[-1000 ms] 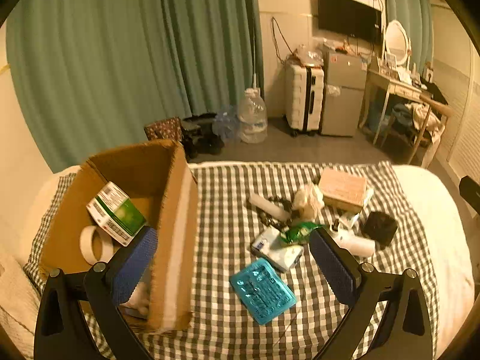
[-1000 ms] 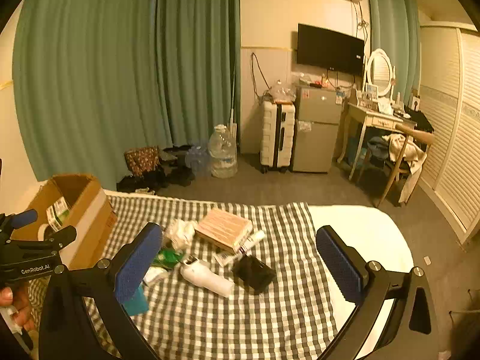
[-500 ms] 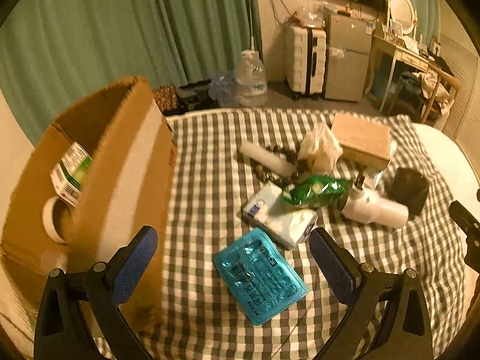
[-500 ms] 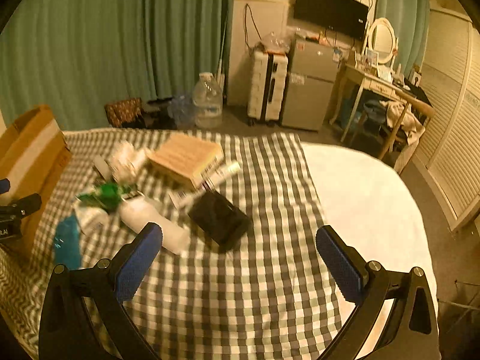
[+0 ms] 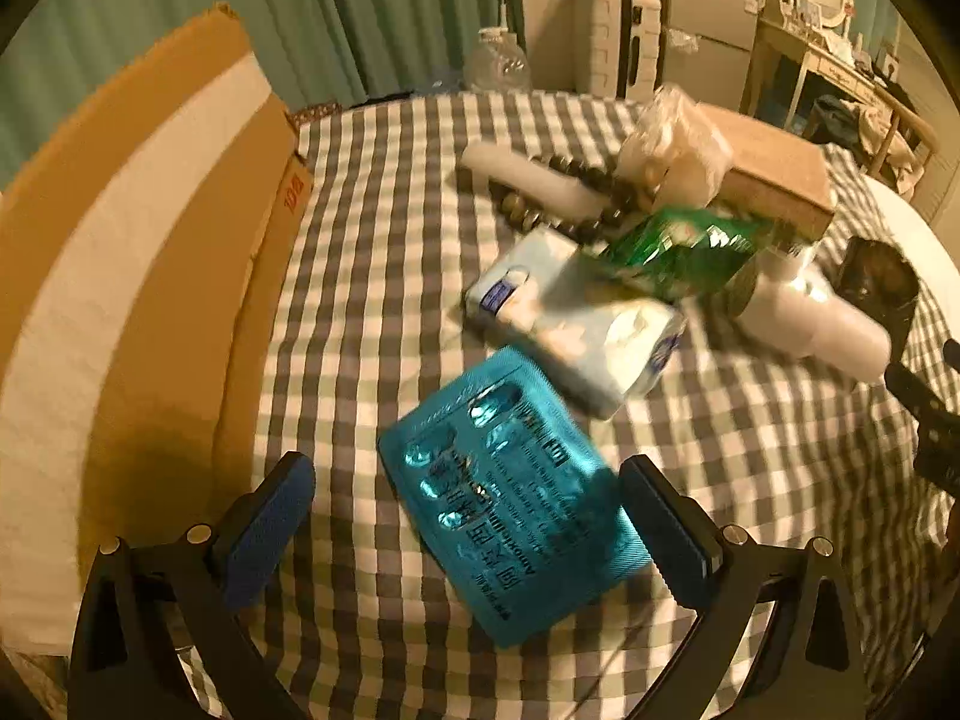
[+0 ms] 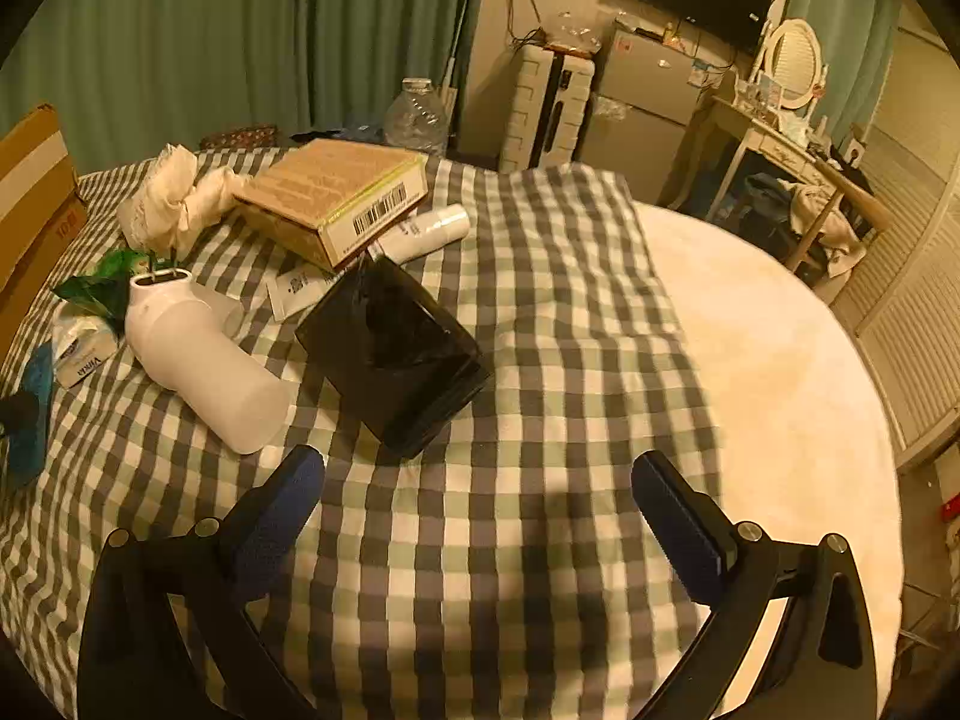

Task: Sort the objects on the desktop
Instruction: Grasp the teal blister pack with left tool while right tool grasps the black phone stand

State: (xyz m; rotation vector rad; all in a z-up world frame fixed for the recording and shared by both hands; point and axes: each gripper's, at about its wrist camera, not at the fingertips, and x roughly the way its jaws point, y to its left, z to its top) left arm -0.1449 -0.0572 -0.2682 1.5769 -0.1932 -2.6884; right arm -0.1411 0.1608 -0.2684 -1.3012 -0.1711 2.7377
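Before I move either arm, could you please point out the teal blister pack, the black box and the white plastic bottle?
Teal foil blister pack [image 5: 510, 498]: left wrist view, centre of its printed face.
Glossy black box [image 6: 393, 354]: right wrist view, middle of its top.
White plastic bottle [image 6: 198, 360]: right wrist view, mid-body.

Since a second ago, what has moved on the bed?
Both grippers came down and forward, open and empty. The left gripper now straddles the teal blister pack; the right gripper closed in toward the black box. Nothing was gripped or released; the items lie as before.
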